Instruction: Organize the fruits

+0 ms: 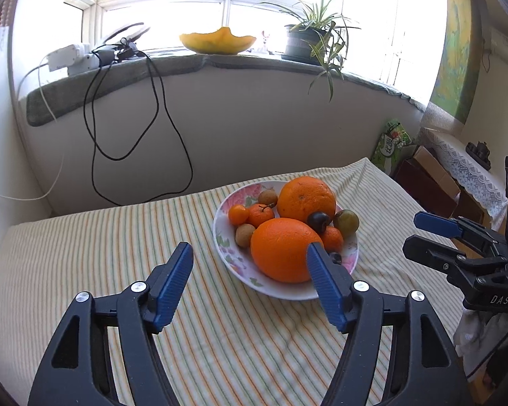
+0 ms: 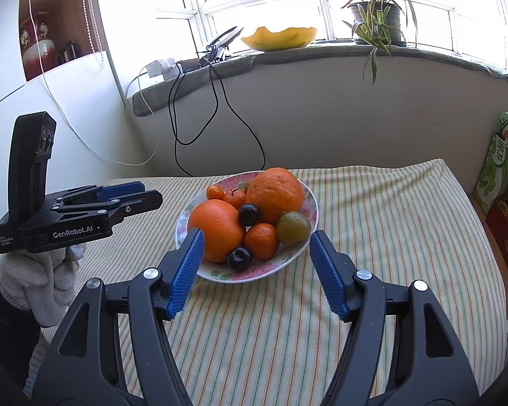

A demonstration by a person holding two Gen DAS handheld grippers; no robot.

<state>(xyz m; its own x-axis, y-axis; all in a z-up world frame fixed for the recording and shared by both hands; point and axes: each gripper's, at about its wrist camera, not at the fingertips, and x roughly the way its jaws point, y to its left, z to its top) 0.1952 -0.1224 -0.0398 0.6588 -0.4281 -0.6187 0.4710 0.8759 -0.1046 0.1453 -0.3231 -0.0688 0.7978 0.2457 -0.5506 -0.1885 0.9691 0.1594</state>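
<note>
Fruits sit heaped on a flowered plate [image 2: 308, 199] on the striped cloth [image 2: 389, 237], and both grippers hang short of it with nothing between their fingers. No earlier view is at hand, so only the present stance counts: the right gripper [image 2: 255, 237] has its blue pads spread wide and empty, and the left gripper [image 1: 249, 248] is likewise spread and empty.

Nearest the right gripper's fingertips, just beyond them and between their lines, lie a dark plum [image 2: 239, 259], a small mandarin [image 2: 261, 241] and the near orange [image 2: 216, 230], which sits right off the left-hand pad. A green-brown plum [image 2: 293, 227] lies toward the right-hand pad. Behind these come a second dark plum [image 2: 248, 214], the big far orange [image 2: 275, 194] and small orange fruits at the plate's back rim.

From the left gripper the plate lies ahead and off to the right of its fingers; its right-hand pad overlaps the near orange [image 1: 282, 248] in view, though I cannot tell whether it touches. The right gripper [image 1: 437, 225] shows at the far right edge there.

By my judgement the right hand faces the pile more squarely. The fruits are round, so no long axis governs the approach. Bare cloth lies open left and right of the plate; the wall stands behind, and the cloth drops off at the right edge.
</note>
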